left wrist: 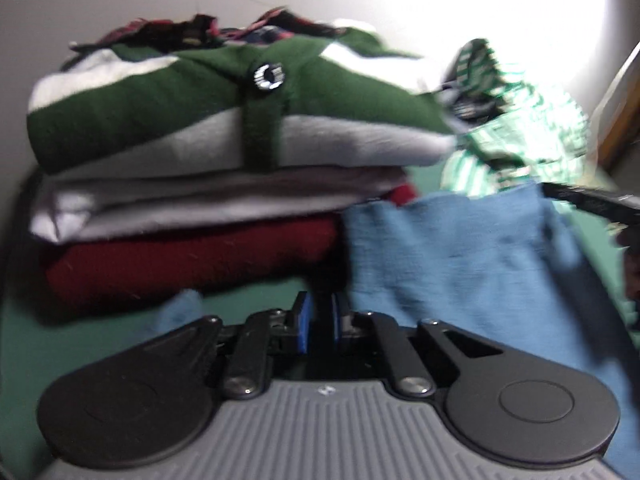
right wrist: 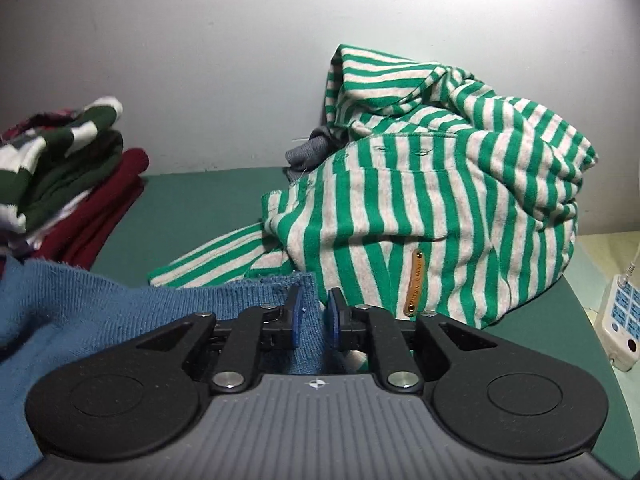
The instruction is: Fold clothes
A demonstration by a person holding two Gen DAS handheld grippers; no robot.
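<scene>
- Green cloth covers the table (right wrist: 208, 204), which stands against a plain pale wall (right wrist: 200, 40).
- In the left wrist view, which is blurred, a stack of folded clothes (left wrist: 192, 184) sits just ahead of the left gripper (left wrist: 319, 316): a dark green and white striped garment (left wrist: 160, 108) with a round badge on top, a grey and white layer (left wrist: 200, 204) under it, and a dark red knit (left wrist: 180, 264) at the bottom.
- More dark patterned fabric shows behind the top of that stack, too smeared to name.
- A blue knit garment (left wrist: 460, 264) lies on the table to the right of the stack, reaching forward past the left gripper's right side.
- The left gripper's blue-padded fingers (left wrist: 305, 324) stand close together with a narrow gap; I see no cloth between them, so they grip nothing visible.
- In the right wrist view the blue knit garment (right wrist: 80, 308) spreads across the lower left, and a fold of it runs up between the right gripper's fingers (right wrist: 295, 320).
- The right gripper (right wrist: 315, 320) has its jaws slightly parted; whether the pads press on the blue knit I cannot tell.
- A crumpled green and cream striped garment (right wrist: 420, 200) with a small tan label is heaped just beyond the right gripper, against the wall, with a bit of grey cloth (right wrist: 312, 152) tucked behind it.
- The folded stack (right wrist: 60, 184) sits at the far left of that view, well apart from the striped heap.
- A white device with blue buttons (right wrist: 620, 320) lies at the right edge, beside the table.
</scene>
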